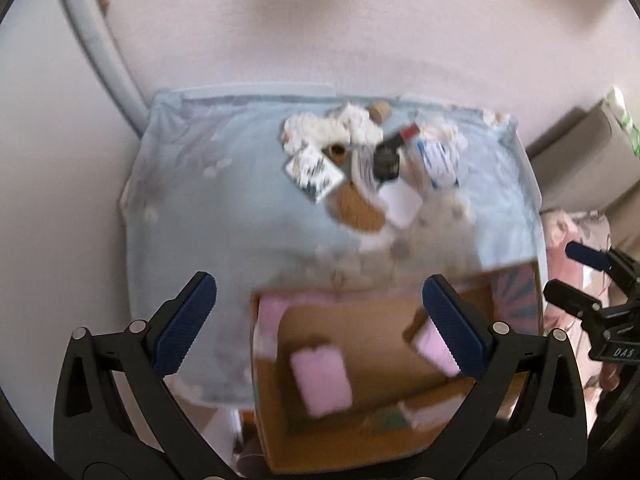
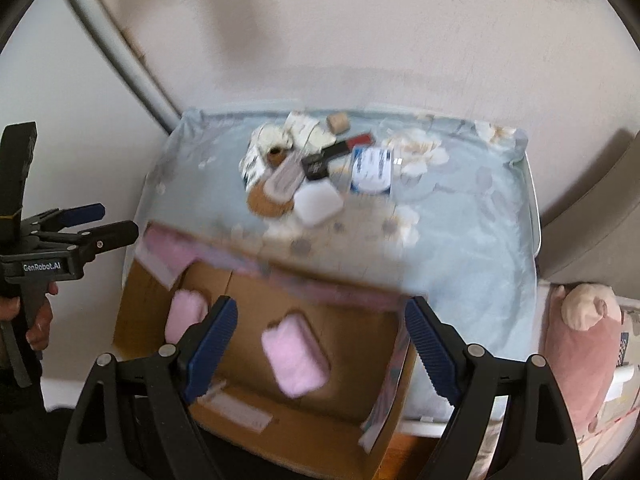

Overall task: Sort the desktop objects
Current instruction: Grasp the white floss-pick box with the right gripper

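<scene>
A heap of small objects (image 1: 360,156) lies at the far side of a table under a light blue floral cloth (image 1: 224,216): crumpled white paper, small cards, a black box, a red-tipped black stick, a white pad and a round cork coaster. The heap also shows in the right wrist view (image 2: 320,172). An open cardboard box (image 1: 360,384) (image 2: 260,360) at the near table edge holds two pink sponges (image 1: 320,380) (image 2: 294,356). My left gripper (image 1: 316,328) is open and empty above the box. My right gripper (image 2: 320,344) is open and empty above the box.
A pale wall stands behind the table. A grey pipe (image 2: 116,48) runs down the wall at the left. A pink plush toy (image 2: 580,344) lies right of the table. Cardboard boxes (image 1: 588,152) stand at the far right. Both views are blurred.
</scene>
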`<state>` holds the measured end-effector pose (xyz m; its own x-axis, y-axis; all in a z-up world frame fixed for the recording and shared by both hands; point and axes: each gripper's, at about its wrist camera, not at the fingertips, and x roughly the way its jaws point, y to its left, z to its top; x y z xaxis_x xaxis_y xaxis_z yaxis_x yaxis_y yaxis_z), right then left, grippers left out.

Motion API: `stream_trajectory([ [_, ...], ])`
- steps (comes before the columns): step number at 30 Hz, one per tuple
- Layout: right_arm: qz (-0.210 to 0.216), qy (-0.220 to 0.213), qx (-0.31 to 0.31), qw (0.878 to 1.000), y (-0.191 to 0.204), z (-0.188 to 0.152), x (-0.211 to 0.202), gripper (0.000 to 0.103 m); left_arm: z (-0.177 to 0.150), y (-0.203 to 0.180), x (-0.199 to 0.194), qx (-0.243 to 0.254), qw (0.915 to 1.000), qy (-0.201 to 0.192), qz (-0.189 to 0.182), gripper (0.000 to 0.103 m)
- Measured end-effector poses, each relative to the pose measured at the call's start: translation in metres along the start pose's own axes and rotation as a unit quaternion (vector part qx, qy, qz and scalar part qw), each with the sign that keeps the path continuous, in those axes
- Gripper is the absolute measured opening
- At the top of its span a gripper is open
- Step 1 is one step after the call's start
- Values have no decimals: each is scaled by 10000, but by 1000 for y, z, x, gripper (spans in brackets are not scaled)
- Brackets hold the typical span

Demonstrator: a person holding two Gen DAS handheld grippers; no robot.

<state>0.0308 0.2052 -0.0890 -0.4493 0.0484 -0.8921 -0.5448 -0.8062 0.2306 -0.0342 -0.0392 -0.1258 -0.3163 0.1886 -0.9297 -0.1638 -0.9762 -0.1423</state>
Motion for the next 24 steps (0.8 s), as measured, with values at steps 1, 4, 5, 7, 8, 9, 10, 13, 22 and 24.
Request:
stream_trajectory([
  [1,3,-1,56,10000,-3,10,3,83,15,1,10,-22,10000,69,-31,103],
  [4,-160,50,141,9998,-12,37,20,83,41,3,35,-39,9996,250,141,103],
  [5,-214,93,167,9996,-14,44,27,83,53,5,51,-77,9990,359,244,103],
  [7,-271,240,244,9990,-19,62,48,83,65,9,72,-184,9977,574,307,102],
  [8,-298,321,277,9987,-22,71,61,83,73,13,89,-275,9965,719,330,102],
  [9,-325,378,300,9983,-24,75,69,83,75,15,96,-322,9957,785,361,101],
  [10,-378,480,355,9975,-28,83,83,83,79,18,108,-377,9946,881,402,101],
  [13,-429,746,531,9949,-38,100,120,83,85,24,143,-428,9909,1161,528,100],
  [22,-653,1220,1026,9851,-60,116,190,83,86,29,190,-546,9845,1621,394,96],
  [24,-656,1279,1072,9838,-61,116,196,83,86,28,195,-533,9838,1670,384,96],
])
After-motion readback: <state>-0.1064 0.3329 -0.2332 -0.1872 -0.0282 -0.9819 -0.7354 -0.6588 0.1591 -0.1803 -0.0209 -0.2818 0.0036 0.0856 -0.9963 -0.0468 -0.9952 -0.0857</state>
